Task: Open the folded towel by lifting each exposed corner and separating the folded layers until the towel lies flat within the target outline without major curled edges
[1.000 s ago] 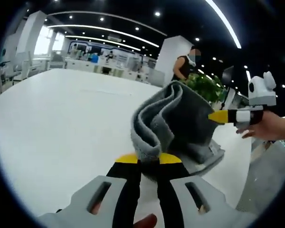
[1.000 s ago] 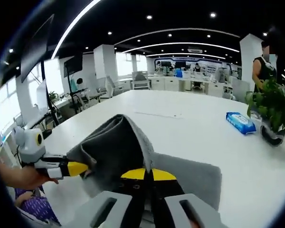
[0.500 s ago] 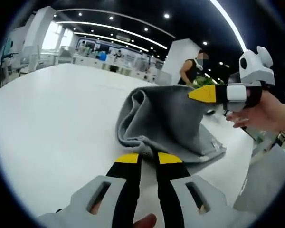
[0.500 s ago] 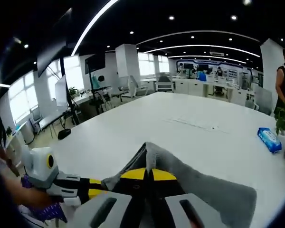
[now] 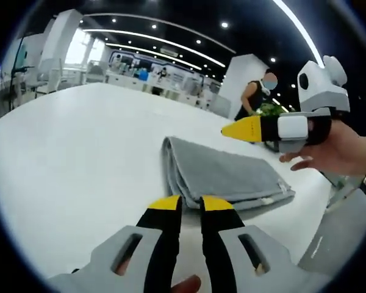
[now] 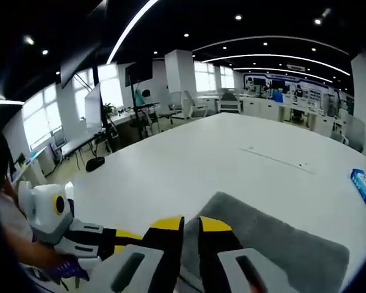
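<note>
The grey towel [image 5: 222, 174] lies folded and low on the white table [image 5: 79, 152], its stacked layers showing along the left side. My left gripper [image 5: 190, 204] is at the towel's near edge, its yellow-tipped jaws a little apart with that edge pinched between them. My right gripper [image 5: 227, 130] hovers above the towel's far side in a hand, holding nothing. In the right gripper view, the towel [image 6: 274, 244] spreads flat ahead of my right gripper [image 6: 191, 223], whose jaws stand slightly apart and empty. My left gripper [image 6: 131, 235] comes in from the left at the towel's edge.
A blue packet [image 6: 364, 185] lies on the table to the far right. A person [image 5: 255, 96] stands beyond the table beside a green plant [image 5: 269, 110]. Desks and chairs [image 6: 189, 105] line the far side of the room.
The raised towel has come down and now lies flat on the table. My right gripper let go of it, opened slightly and lifted clear. My left gripper stayed at the near edge.
</note>
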`<state>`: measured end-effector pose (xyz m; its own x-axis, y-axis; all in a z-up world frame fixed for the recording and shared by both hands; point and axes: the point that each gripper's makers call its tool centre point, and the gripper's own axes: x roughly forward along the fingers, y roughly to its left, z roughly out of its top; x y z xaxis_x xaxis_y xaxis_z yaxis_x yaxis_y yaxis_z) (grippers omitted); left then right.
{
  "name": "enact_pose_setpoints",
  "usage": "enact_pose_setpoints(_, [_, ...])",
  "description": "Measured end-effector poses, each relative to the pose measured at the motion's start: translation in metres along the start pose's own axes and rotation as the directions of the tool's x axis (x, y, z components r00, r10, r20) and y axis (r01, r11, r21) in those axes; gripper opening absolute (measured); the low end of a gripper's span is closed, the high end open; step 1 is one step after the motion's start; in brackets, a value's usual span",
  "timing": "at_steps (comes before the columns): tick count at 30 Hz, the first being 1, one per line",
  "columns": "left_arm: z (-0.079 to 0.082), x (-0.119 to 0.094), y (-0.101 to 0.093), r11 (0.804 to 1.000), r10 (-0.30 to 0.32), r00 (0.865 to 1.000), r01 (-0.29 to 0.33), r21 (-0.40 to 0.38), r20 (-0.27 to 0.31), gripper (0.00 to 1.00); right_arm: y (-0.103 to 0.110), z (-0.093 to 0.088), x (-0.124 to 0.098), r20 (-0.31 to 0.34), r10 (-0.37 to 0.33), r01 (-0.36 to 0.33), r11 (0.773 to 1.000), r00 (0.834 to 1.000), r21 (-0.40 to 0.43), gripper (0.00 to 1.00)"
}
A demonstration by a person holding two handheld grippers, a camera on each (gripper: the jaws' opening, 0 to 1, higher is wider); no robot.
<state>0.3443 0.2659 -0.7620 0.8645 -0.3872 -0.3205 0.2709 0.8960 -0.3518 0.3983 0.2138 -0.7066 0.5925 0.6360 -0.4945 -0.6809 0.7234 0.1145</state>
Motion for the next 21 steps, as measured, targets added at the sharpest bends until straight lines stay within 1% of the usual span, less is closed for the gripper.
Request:
enact_pose_setpoints(2, [0.006, 0.003, -0.004, 1.0, -0.003, 1.0, 0.003, 0.011, 0.007, 0.11, -0.011, 0.001, -0.009, 0.007, -0.019, 0.019, 1.0, 1.0, 0.001, 0.07])
enact_pose_setpoints(6, [0.018, 0.012, -0.018, 0.999, -0.017, 1.0, 0.016, 0.038, 0.017, 0.11, -0.044, -0.002, -0.031, 0.0, -0.072, 0.072, 0.997, 0.997, -0.018, 0.07])
enact_pose_setpoints(8, [0.021, 0.021, -0.029, 0.998, -0.024, 1.0, 0.023, 0.056, 0.009, 0.12, -0.07, -0.004, -0.047, 0.001, -0.104, 0.104, 0.994, 0.995, -0.03, 0.08])
enact_pose_setpoints(9, [0.021, 0.025, -0.032, 0.998, -0.024, 1.0, 0.024, 0.063, 0.003, 0.12, -0.081, -0.006, -0.054, -0.001, -0.118, 0.118, 0.993, 0.993, -0.026, 0.09])
enact_pose_setpoints(10, [0.019, 0.03, -0.036, 0.997, -0.019, 1.0, 0.02, 0.073, -0.008, 0.12, -0.094, -0.008, -0.063, 0.001, -0.134, 0.134, 0.991, 0.991, -0.005, 0.1])
enact_pose_setpoints(11, [0.018, 0.033, -0.038, 0.997, -0.014, 1.0, 0.015, 0.078, -0.012, 0.12, -0.103, -0.01, -0.069, 0.004, -0.147, 0.147, 0.989, 0.989, 0.014, 0.11])
enact_pose_setpoints(12, [0.017, 0.036, -0.039, 0.997, -0.002, 1.0, 0.004, 0.078, -0.019, 0.12, -0.112, -0.012, -0.076, 0.006, -0.162, 0.162, 0.986, 0.987, 0.027, 0.14])
enact_pose_setpoints(15, [0.016, 0.045, -0.04, 0.997, 0.023, 0.999, -0.02, 0.079, -0.036, 0.12, -0.147, -0.023, -0.093, 0.002, -0.208, 0.208, 0.977, 0.978, 0.049, 0.14])
enact_pose_setpoints(17, [0.015, 0.05, -0.04, 0.996, 0.036, 0.998, -0.031, 0.082, -0.049, 0.12, -0.166, -0.03, -0.1, 0.0, -0.227, 0.227, 0.971, 0.974, 0.074, 0.16])
enact_pose_setpoints(18, [0.014, 0.052, -0.041, 0.996, 0.037, 0.998, -0.032, 0.086, -0.058, 0.12, -0.172, -0.032, -0.102, 0.001, -0.232, 0.231, 0.969, 0.973, 0.082, 0.17])
enact_pose_setpoints(21, [0.011, 0.055, -0.041, 0.992, 0.047, 0.995, -0.036, 0.118, -0.088, 0.13, -0.187, -0.04, -0.103, -0.008, -0.247, 0.247, 0.966, 0.969, 0.072, 0.18])
